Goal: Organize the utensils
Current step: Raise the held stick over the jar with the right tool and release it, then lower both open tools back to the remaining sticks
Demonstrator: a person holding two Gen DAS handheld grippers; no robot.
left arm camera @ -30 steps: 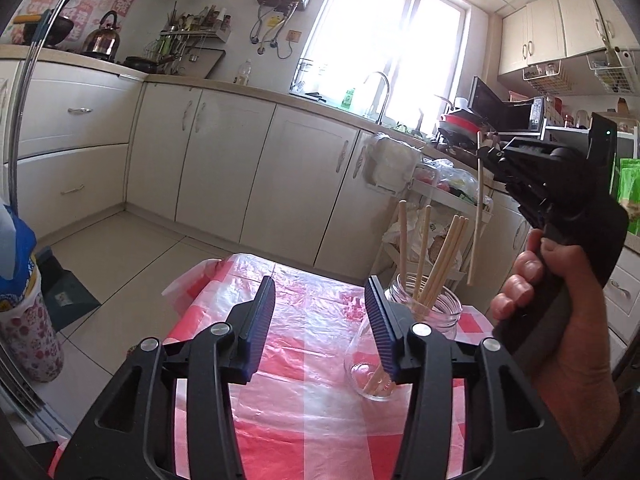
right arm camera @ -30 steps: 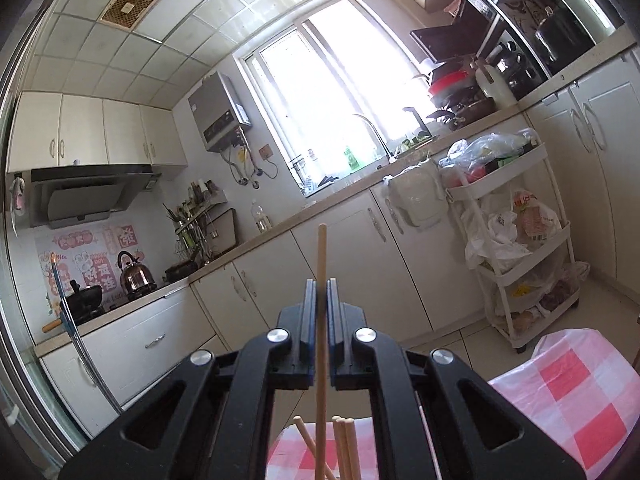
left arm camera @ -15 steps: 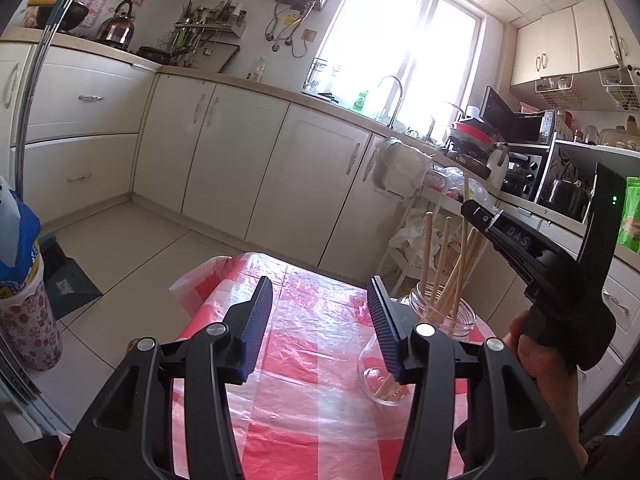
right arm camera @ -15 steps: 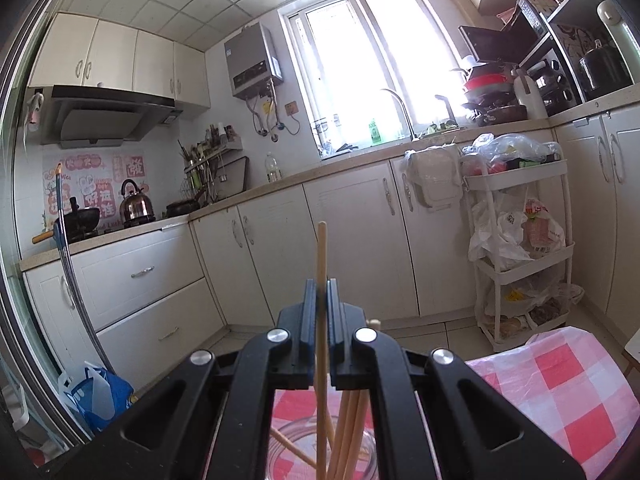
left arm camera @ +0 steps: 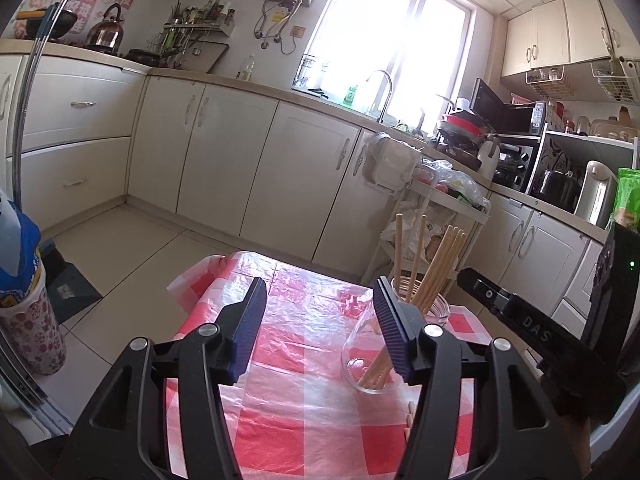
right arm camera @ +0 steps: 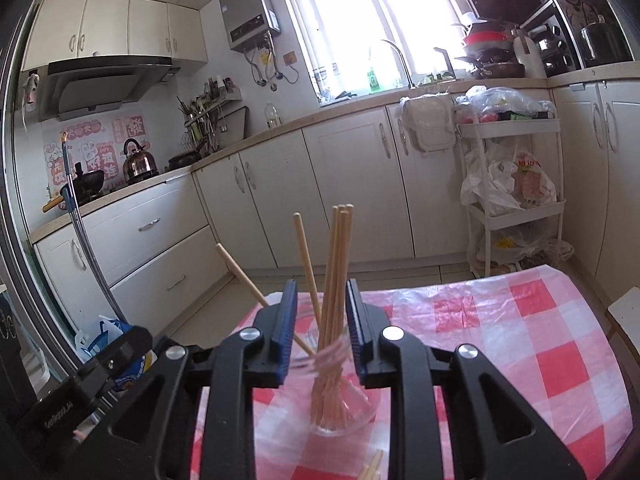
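A clear glass jar stands on the red-and-white checked tablecloth and holds several wooden chopsticks upright. My right gripper is open, its jaws on either side of the chopsticks above the jar, holding nothing. My left gripper is open and empty over the table, just left of the jar. The right gripper's body shows at the right of the left wrist view. More loose chopsticks lie on the cloth near the jar, also showing in the left wrist view.
The small table stands in a kitchen with cream cabinets behind. A white trolley with bags stands at the far right. A mop handle and a blue bag are at the left.
My right gripper has lowered over the jar and opened, letting go of the chopstick it held; that chopstick now stands in the jar with the others. The left gripper stayed open.
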